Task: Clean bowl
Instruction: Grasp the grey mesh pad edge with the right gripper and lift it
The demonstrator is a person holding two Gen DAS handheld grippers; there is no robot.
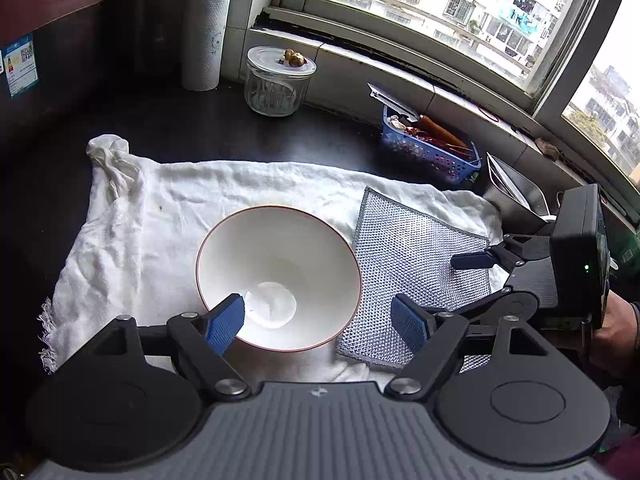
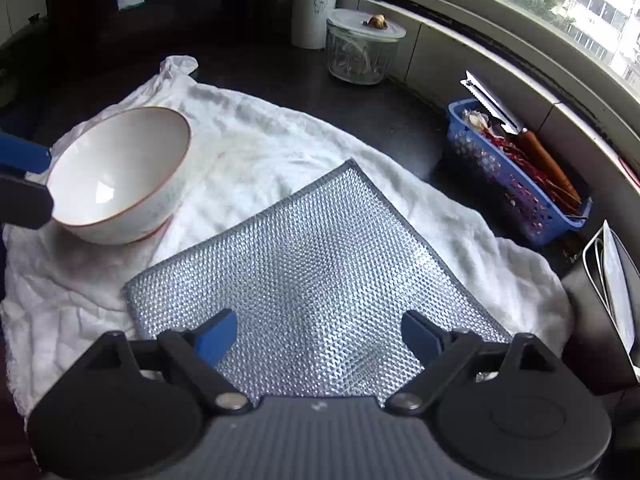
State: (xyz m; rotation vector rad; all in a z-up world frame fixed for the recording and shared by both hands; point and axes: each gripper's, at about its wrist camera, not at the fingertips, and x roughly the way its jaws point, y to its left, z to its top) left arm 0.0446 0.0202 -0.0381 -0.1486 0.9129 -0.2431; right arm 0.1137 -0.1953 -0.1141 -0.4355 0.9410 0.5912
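Note:
A white bowl (image 1: 280, 276) with a thin red rim stands upright on a white cloth (image 1: 140, 220); it also shows in the right wrist view (image 2: 120, 172). A silver mesh dishcloth (image 1: 412, 268) lies flat to its right, also in the right wrist view (image 2: 316, 276). My left gripper (image 1: 320, 324) is open over the bowl's near rim, its left pad inside the bowl. My right gripper (image 2: 320, 336) is open and empty just above the dishcloth's near part; it shows in the left wrist view (image 1: 472, 260).
On the dark counter behind stand a paper towel roll (image 1: 206, 38) and a lidded glass jar (image 1: 278, 80). A blue basket (image 1: 428, 148) with chillies and a knife sits by the window sill. A metal container (image 2: 612, 300) stands at the right.

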